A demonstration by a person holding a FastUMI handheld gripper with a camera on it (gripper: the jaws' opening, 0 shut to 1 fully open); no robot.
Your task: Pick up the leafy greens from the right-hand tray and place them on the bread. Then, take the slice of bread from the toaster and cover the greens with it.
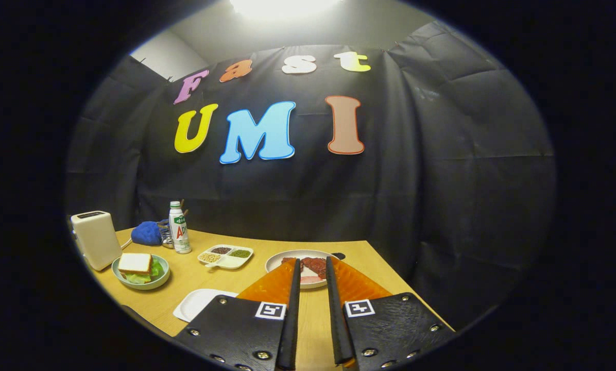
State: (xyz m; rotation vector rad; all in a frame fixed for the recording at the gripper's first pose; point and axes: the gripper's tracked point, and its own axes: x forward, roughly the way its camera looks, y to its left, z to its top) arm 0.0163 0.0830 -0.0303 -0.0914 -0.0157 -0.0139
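Already the slice of bread [135, 262] lies on top of the leafy greens [155, 270] in the pale green bowl [159, 281], beside the toaster [96, 239], so by my reading the sandwich is closed and the task looks done; the tool [313, 267] hangs well apart over a plate of red meat [308, 267], fingers slightly spread and pinching nothing; a sectioned dish [226, 256], a bottle [179, 228] and a white tray [197, 303] share the wooden counter [225, 286] against the black cloth wall [442, 180].
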